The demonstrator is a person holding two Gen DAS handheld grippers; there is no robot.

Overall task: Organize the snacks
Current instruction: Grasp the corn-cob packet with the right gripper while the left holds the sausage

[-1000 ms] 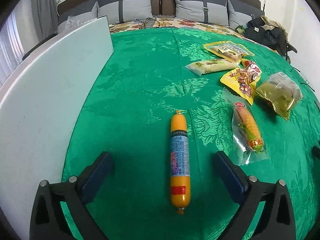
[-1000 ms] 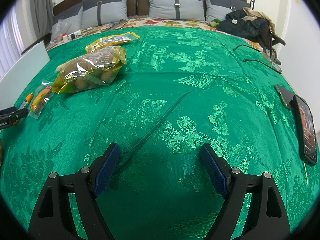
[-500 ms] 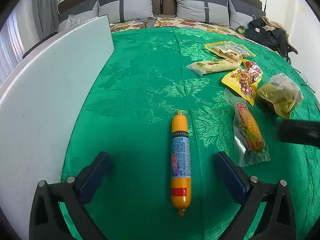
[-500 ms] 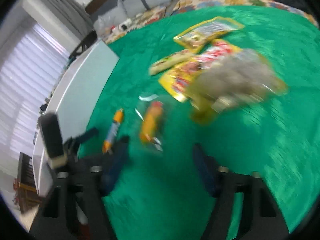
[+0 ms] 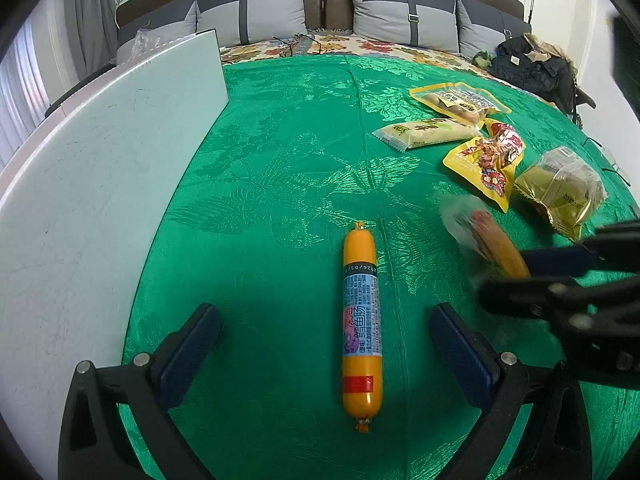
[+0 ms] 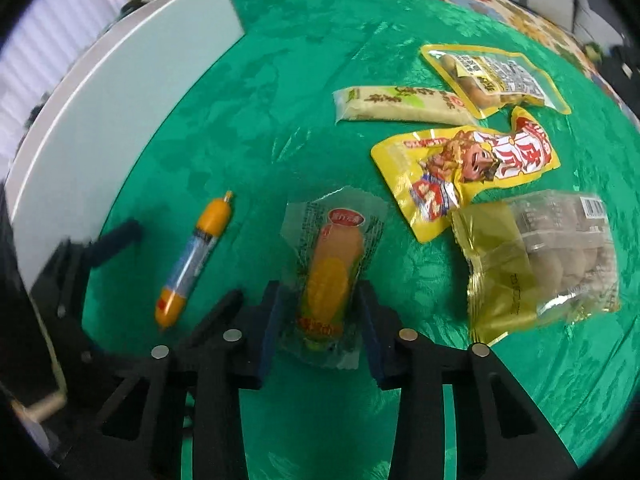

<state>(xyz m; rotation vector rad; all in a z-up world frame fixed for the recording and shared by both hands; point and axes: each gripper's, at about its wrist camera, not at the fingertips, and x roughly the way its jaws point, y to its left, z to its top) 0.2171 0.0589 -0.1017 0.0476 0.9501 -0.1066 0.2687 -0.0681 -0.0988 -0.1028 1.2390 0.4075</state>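
Observation:
An orange sausage stick (image 5: 361,320) lies on the green cloth between the open fingers of my left gripper (image 5: 326,344); it also shows in the right wrist view (image 6: 194,258). My right gripper (image 6: 318,316) is closed on the near end of a clear-wrapped corn cob packet (image 6: 330,276), which looks blurred in the left wrist view (image 5: 486,240). Further off lie a yellow snack bag (image 6: 464,168), a pale long bar (image 6: 396,106), a yellow-edged pouch (image 6: 492,76) and a gold-and-clear bag (image 6: 536,260).
A white board (image 5: 92,208) borders the green cloth on the left. Grey pillows (image 5: 256,16) line the headboard at the back. A dark jacket (image 5: 532,68) lies at the far right. My left gripper shows at the left edge of the right wrist view (image 6: 80,264).
My right gripper swung left across the bed to the corn packet and shut on it. My left gripper has hardly moved over the sausage stick.

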